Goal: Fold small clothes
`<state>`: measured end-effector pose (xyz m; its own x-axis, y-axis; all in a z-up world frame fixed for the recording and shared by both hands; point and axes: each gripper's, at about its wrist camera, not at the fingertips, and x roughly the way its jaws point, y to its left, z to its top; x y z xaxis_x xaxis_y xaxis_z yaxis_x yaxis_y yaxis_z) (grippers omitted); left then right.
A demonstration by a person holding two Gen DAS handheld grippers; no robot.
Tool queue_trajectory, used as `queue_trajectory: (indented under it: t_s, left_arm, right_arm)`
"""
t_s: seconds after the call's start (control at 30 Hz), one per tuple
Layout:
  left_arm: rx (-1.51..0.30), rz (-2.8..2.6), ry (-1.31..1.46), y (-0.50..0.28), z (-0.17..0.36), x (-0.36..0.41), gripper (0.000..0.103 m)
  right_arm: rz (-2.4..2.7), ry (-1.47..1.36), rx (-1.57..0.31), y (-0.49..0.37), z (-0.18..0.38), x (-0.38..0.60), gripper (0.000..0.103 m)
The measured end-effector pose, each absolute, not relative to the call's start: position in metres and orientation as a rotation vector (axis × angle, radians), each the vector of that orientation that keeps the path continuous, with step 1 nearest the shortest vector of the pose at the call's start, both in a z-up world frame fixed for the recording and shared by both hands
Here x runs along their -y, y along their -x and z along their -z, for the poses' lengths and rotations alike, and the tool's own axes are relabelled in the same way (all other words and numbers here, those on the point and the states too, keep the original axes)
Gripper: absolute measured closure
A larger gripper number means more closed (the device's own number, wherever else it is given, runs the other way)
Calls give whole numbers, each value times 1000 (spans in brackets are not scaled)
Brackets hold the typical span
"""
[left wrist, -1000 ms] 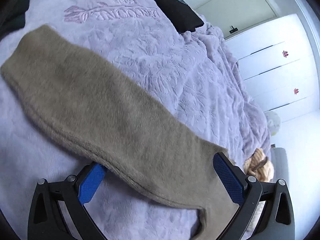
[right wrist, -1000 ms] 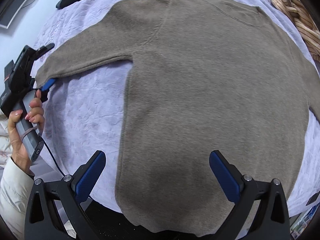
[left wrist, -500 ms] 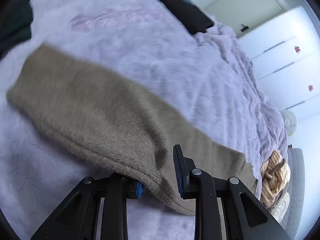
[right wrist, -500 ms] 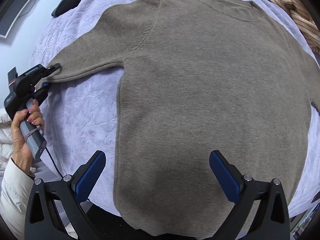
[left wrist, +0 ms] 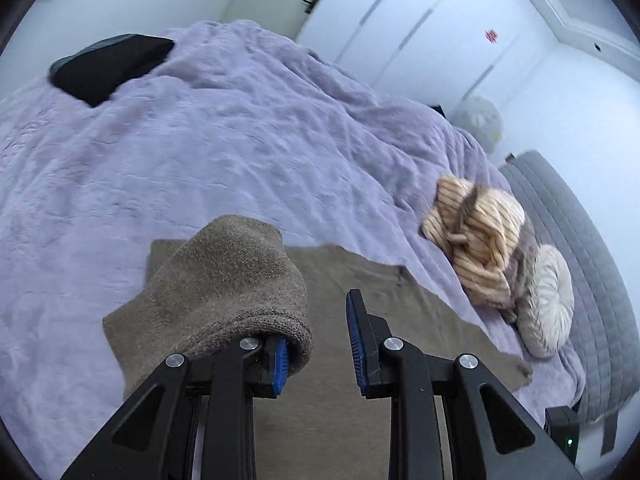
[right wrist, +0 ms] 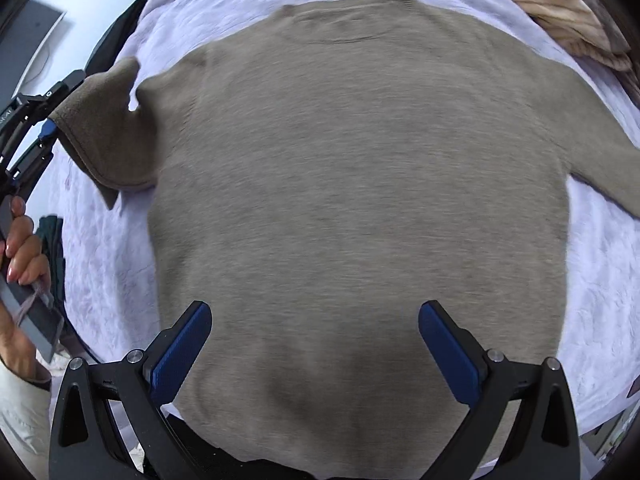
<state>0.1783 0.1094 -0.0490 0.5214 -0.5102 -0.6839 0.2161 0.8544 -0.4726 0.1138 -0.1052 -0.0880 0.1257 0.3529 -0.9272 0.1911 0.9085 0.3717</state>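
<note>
A taupe knit sweater (right wrist: 340,200) lies flat on the lilac blanket (right wrist: 104,260), neckline at the far side. My left gripper (left wrist: 316,356) is shut on the left sleeve cuff (left wrist: 232,280), which drapes over its left finger and wraps the pad. It holds the cuff raised above the sweater's body (left wrist: 360,420). In the right wrist view that sleeve (right wrist: 108,132) is bent inward beside the left gripper (right wrist: 44,132), which a hand (right wrist: 24,248) holds. My right gripper (right wrist: 314,344) hovers open over the sweater's lower half, with nothing between its pads.
A crumpled striped beige garment (left wrist: 476,236) lies at the bed's right side beside a round pale cushion (left wrist: 548,300). A black pillow (left wrist: 108,64) sits at the far left of the bed. White wardrobe doors (left wrist: 420,40) stand behind, and a grey quilted pad (left wrist: 580,240) runs along the right.
My left gripper went from open to shut on the sleeve cuff, then rose and carried it in over the sweater's body. The right gripper shifted a little and stayed open.
</note>
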Motion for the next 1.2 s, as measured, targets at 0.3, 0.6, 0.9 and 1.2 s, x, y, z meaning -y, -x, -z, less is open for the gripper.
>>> queue_trajectory:
  t_s: [0.3,0.6,0.9,1.2]
  left_arm:
    - [-1123,465,75,-161,123,39,76]
    - [-1109,395,-10,-113,108,11,18]
    - [-1122,37,-23,-120,112,-108,18]
    - [-1170,-14,-96,-127,154,-132,18]
  right_arm:
    - [11,-561,-1466,-85,115,194,0]
    - [38,-537,-1480,-94,125,219,0]
    - [-190,-118,-1318,-175,83,127,0]
    - [-450,494,-1065,-211,86,-23,19]
